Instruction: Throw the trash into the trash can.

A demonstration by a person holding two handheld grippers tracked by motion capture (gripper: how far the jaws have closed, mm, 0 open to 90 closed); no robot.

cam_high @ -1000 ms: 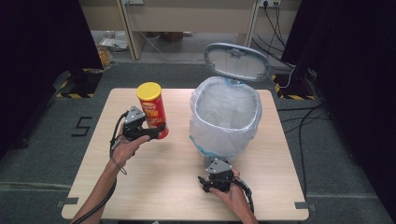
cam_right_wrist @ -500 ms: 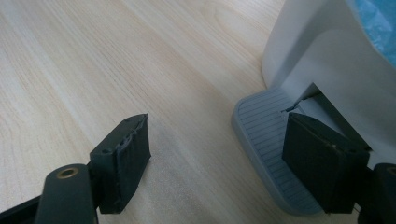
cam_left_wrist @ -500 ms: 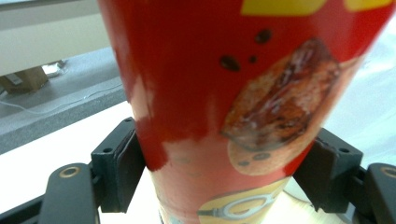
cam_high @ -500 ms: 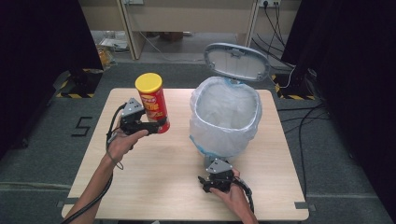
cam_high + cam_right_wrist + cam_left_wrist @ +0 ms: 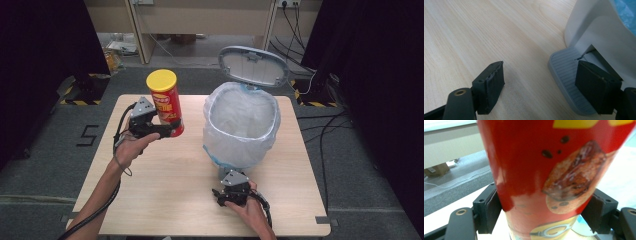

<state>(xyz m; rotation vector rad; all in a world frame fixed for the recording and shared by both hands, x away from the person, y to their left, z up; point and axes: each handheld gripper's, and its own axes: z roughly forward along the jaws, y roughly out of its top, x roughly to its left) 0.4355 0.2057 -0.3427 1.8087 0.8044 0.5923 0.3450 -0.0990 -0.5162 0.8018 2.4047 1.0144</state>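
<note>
Spanning the scene, the pale wooden worktop (image 5: 165,200) carries a white pedal bin lined with a translucent bag (image 5: 241,125), its grey lid up. Left of it, the left hand-held gripper (image 5: 170,131) clamps a red cylindrical crisp can with a yellow lid (image 5: 166,102), lifted upright above the worktop. The right hand-held gripper (image 5: 540,85) gapes wide, one jaw over the bin's grey ribbed pedal (image 5: 565,72).

Open bin (image 5: 242,122) mouth unobstructed from above, raised lid (image 5: 254,66) behind, bare table (image 5: 165,175) left
</note>
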